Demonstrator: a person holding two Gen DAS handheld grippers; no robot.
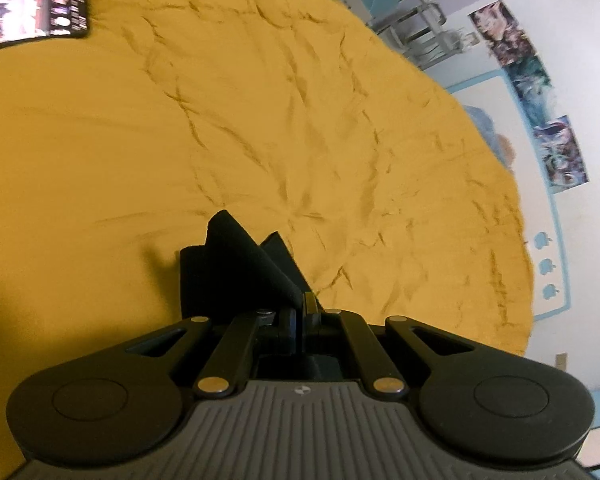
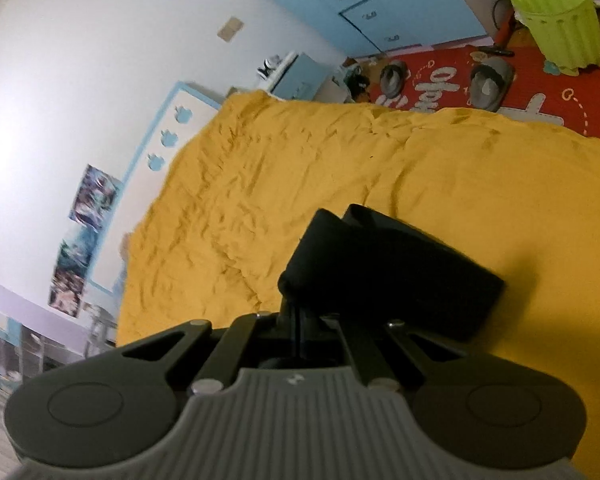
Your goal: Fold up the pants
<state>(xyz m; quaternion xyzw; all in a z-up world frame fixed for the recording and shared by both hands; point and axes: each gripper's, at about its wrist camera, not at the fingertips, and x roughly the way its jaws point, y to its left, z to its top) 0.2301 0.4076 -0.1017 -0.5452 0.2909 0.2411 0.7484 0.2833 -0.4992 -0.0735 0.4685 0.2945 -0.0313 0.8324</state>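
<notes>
The black pants (image 1: 236,264) hang as a folded bunch over the yellow bedsheet (image 1: 260,112). My left gripper (image 1: 302,304) is shut on a fold of the pants and holds it above the sheet. In the right wrist view the pants (image 2: 392,276) show as a thick dark band, lifted over the yellow sheet (image 2: 380,160). My right gripper (image 2: 298,312) is shut on their near edge. Most of the garment is hidden behind the gripper bodies.
A dark printed booklet (image 1: 32,14) lies at the sheet's far left. The bed's edge borders a white and blue wall with posters (image 1: 540,92). Beyond the bed are a red mat (image 2: 520,76), grey slippers (image 2: 490,84) and a green bin (image 2: 558,20).
</notes>
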